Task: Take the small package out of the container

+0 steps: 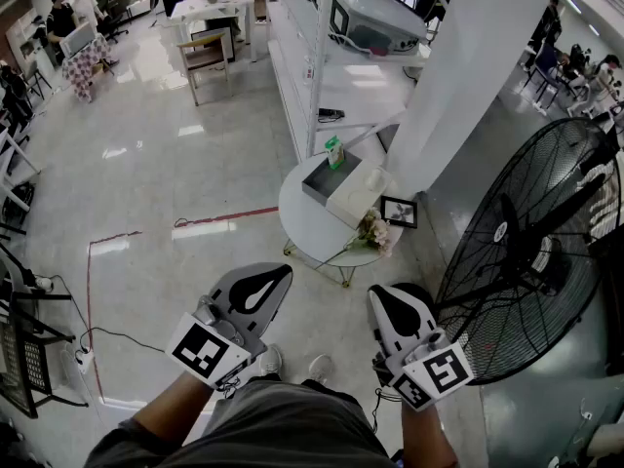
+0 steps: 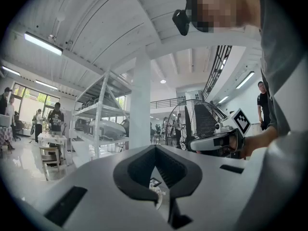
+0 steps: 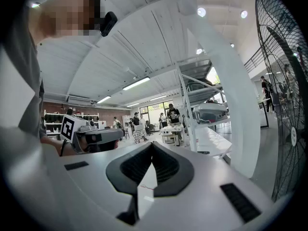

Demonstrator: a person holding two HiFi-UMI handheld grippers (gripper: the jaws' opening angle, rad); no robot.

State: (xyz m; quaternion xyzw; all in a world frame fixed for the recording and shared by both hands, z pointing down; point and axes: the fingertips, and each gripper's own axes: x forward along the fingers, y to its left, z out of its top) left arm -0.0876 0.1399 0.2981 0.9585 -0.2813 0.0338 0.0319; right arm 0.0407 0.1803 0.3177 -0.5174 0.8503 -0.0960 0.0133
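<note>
Partly hidden, small package (image 1: 334, 151) in container (image 1: 314, 185), both tiny on round table (image 1: 304, 227)

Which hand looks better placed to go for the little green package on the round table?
Probably the left gripper: the green package stands at the grey container's left end. From the right gripper, the white box and flowers lie in between. Both are shut and short of the table.
</note>
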